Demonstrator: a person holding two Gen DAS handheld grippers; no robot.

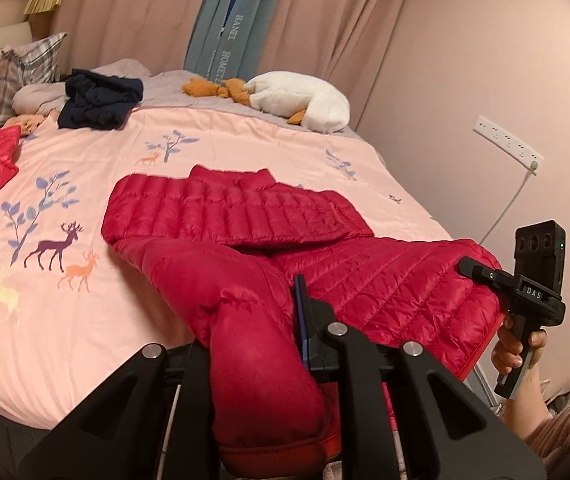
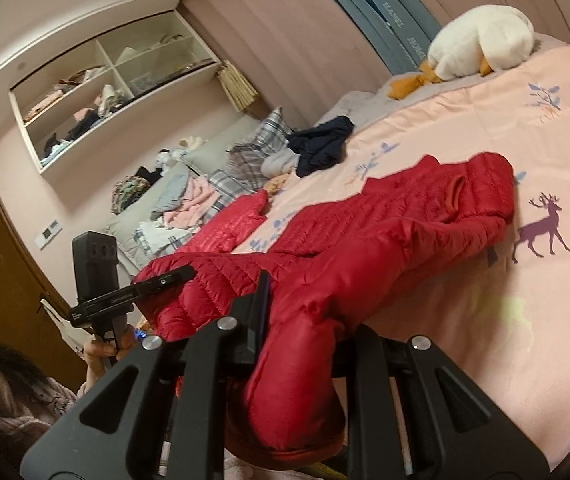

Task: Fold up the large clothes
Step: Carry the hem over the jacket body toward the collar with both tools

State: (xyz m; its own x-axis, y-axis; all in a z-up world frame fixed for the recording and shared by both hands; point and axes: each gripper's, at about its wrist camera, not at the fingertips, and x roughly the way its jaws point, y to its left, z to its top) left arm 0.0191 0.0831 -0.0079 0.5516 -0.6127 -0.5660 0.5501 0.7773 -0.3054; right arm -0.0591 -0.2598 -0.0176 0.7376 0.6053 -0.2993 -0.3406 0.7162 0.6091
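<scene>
Red jacket gripped, navy clothes beyond

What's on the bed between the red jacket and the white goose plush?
Only bare pink bedspread with printed branches between red jacket and goose plush; left wrist view.

My two cameras sit low and close behind the red jacket, looking across the bed; both probably share it.

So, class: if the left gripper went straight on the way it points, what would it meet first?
The left gripper is shut on the red down jacket, so it would push into the jacket's folded upper part first, then cross the pink bedspread. Depth beyond is unclear.
</scene>
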